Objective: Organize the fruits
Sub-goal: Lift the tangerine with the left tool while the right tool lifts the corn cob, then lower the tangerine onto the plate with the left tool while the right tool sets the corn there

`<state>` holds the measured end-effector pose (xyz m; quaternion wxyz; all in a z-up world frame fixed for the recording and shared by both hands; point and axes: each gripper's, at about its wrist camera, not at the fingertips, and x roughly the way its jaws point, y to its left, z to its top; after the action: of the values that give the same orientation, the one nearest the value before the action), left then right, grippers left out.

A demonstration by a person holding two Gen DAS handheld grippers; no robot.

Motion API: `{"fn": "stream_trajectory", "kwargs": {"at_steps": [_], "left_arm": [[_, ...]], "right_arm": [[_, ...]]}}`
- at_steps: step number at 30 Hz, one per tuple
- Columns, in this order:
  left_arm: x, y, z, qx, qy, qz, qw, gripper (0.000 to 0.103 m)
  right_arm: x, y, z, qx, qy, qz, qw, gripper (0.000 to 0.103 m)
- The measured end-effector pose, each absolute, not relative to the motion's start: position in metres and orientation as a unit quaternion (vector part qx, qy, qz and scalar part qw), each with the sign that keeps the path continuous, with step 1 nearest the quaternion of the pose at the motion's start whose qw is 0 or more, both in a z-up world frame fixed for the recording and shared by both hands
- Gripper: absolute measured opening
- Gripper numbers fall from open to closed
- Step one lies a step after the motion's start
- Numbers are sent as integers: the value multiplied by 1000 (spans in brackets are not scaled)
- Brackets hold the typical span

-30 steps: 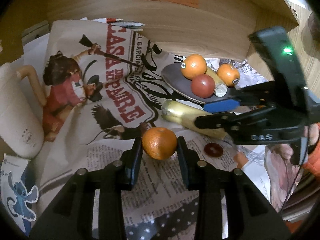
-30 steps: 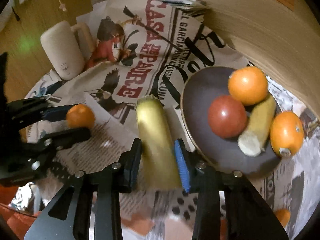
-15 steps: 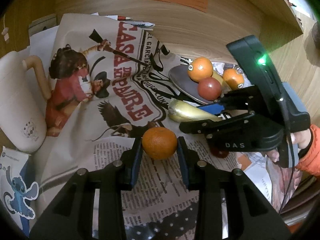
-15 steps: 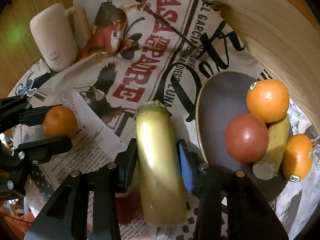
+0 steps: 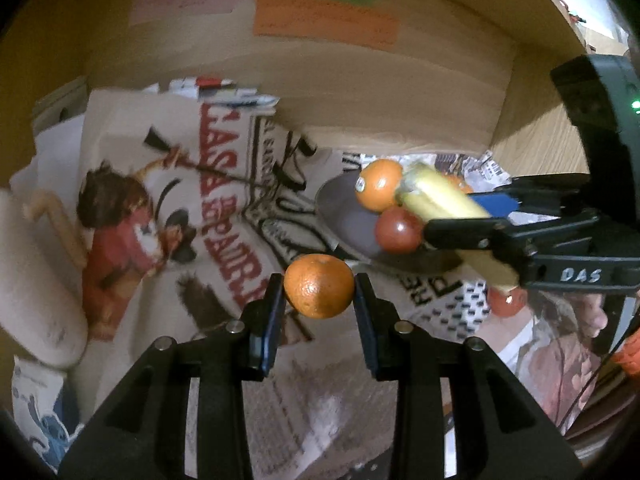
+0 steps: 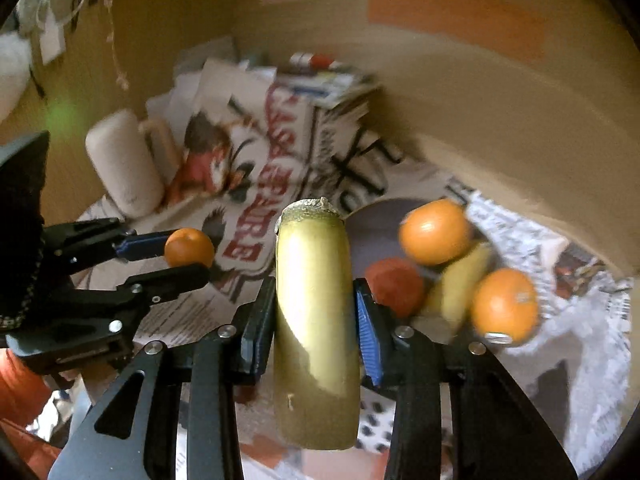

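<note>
Orange round mandarin [image 5: 319, 286] is clamped in the left gripper [image 5: 319, 292]; the right gripper [image 6: 316, 300] grips a yellow banana piece [image 6: 316, 312]. Both are in transport, needing release onto the dark plate [image 5: 344, 216] ahead.
</note>
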<state>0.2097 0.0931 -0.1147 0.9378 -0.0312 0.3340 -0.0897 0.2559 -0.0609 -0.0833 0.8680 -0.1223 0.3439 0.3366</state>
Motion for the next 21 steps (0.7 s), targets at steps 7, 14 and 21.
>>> {"fn": "stream_trajectory", "kwargs": {"at_steps": [7, 14, 21], "left_arm": [[233, 74, -97, -15, 322, -99, 941, 34], [262, 59, -92, -1, 327, -104, 939, 34], [291, 44, -99, 9, 340, -111, 934, 34]], "right_arm": [[267, -96, -53, -124, 333, 309, 882, 34], [286, -113, -45, -101, 318, 292, 896, 34], [302, -114, -50, -106, 309, 277, 904, 34]]}}
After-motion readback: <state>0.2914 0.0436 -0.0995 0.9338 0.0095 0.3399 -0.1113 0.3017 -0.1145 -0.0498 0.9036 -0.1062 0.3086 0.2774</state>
